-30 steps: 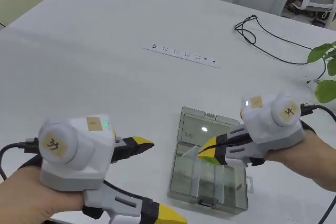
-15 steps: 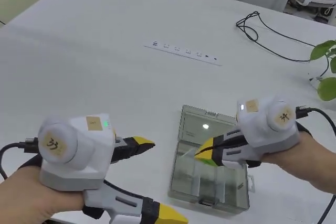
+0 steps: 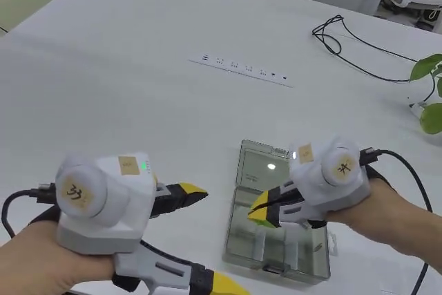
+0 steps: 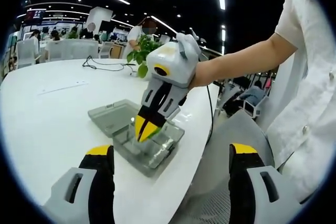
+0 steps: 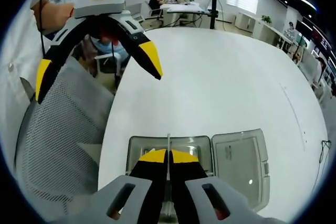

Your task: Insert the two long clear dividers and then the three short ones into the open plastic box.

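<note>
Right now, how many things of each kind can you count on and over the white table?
Yellow-tipped grippers: 2, the left gripper and the right gripper
Clear hinged plastic box: 1
Thin clear divider in the right gripper: 1
White power strip: 1
Loose black cable: 1
Green leafy plant: 1
Total: 7

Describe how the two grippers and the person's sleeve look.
Both the left gripper and the right gripper have a boxy white and grey body, black jaws with yellow tips, a round tan sticker with a handwritten mark, and a square tan sticker. A green light glows on the left one. A black cable leaves each. The person wears a white short sleeve.
</note>
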Demonstrator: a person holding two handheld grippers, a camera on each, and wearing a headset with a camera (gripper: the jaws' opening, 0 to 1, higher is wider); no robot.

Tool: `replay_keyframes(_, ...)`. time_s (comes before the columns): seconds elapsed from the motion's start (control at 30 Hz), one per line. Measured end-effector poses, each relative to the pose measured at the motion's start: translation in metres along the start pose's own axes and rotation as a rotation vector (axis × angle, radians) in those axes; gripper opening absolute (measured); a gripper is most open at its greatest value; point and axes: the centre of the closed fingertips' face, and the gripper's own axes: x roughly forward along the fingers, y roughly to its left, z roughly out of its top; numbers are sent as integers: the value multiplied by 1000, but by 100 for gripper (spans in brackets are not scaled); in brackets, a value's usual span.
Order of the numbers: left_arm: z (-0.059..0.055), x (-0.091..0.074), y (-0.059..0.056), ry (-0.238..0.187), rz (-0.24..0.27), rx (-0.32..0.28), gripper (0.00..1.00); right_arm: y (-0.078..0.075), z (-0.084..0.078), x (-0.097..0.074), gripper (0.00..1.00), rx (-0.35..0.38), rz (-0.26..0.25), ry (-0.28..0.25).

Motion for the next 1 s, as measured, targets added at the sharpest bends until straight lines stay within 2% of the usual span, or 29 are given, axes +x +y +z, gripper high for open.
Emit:
replay_keyframes(0.3, -1, 1, 0, 6, -2, -1, 92, 0, -3, 9, 2, 8, 11, 26)
replay_keyframes(0.63, -5, 2, 1, 19, -8, 2, 91, -1, -11, 22, 2, -3, 6, 92)
replay_keyframes(1.0, -7, 5, 1, 23, -12, 3, 91, 0, -15, 26, 2, -27, -1, 149)
